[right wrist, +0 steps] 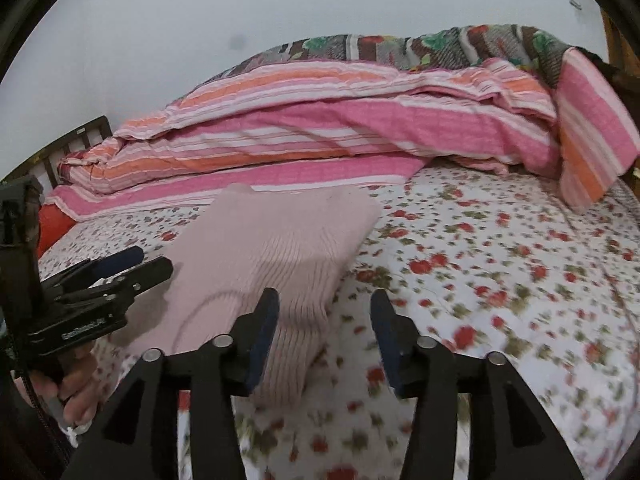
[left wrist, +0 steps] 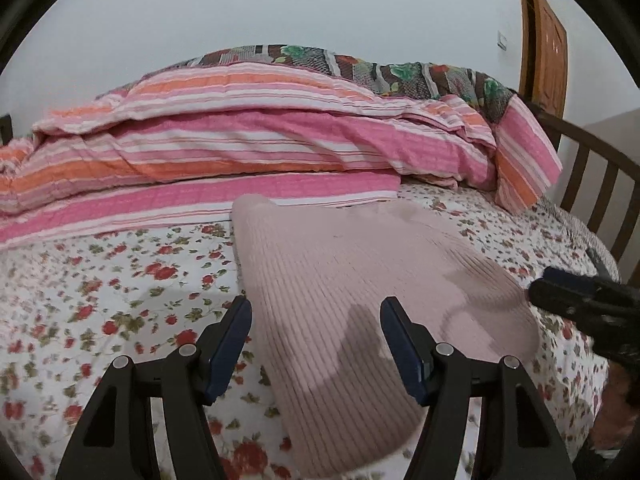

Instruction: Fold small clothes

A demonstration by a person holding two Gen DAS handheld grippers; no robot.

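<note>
A pale pink ribbed knit garment [left wrist: 340, 280] lies folded flat on the flowered bed sheet [left wrist: 100, 300]. My left gripper [left wrist: 316, 312] is open and empty, its jaws straddling the garment's near left part just above it. The garment also shows in the right wrist view [right wrist: 272, 240]. My right gripper [right wrist: 324, 308] is open and empty, over the garment's near right corner and the sheet [right wrist: 500, 280]. The left gripper shows at the left of the right wrist view [right wrist: 136, 264], and the right gripper shows at the right edge of the left wrist view [left wrist: 560, 292].
A pink and orange striped quilt [left wrist: 240, 140] is piled along the back of the bed, with a dark patterned blanket [left wrist: 380, 64] on top. A wooden bed rail [left wrist: 600, 184] stands at the right. A wooden door [left wrist: 548, 44] is in the far right corner.
</note>
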